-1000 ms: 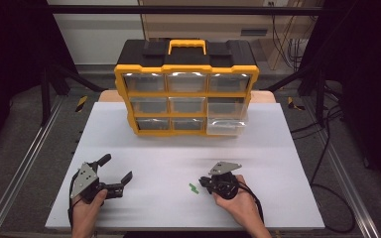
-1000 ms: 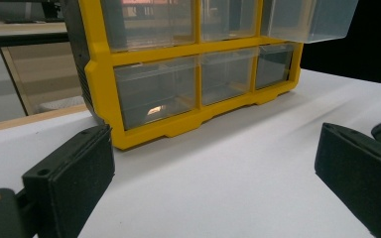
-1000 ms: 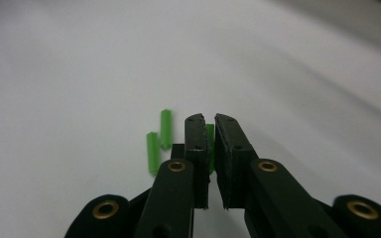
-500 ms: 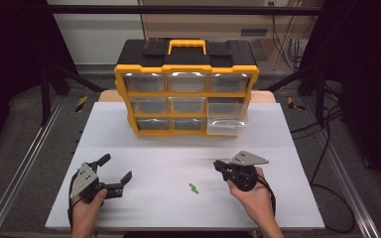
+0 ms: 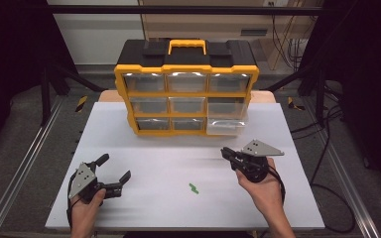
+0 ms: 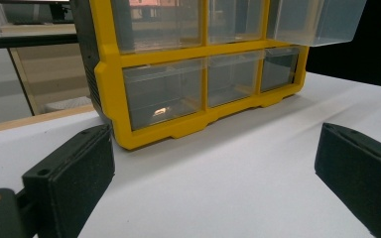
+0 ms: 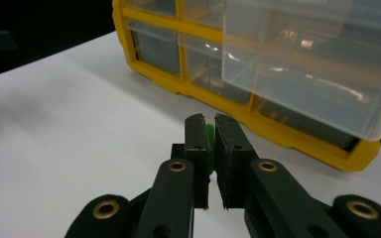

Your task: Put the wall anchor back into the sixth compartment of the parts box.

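Standing at upper centre of the high view, the yellow drawer organizer (image 5: 186, 91) had its lower-right clear drawer (image 5: 226, 125) pulled out. The right gripper (image 5: 226, 153), lower right, pinched a small green piece (image 7: 210, 135) between nearly shut jaws. Another green piece (image 5: 194, 188) lay on the white table (image 5: 287, 139) at lower centre. The left gripper (image 5: 113, 171), lower left, was spread wide and empty.

Yellow/black organizer (image 5: 186, 89) w/ clear drawers, white table (image 5: 154, 163), small green piece (image 5: 194, 188), black grippers.
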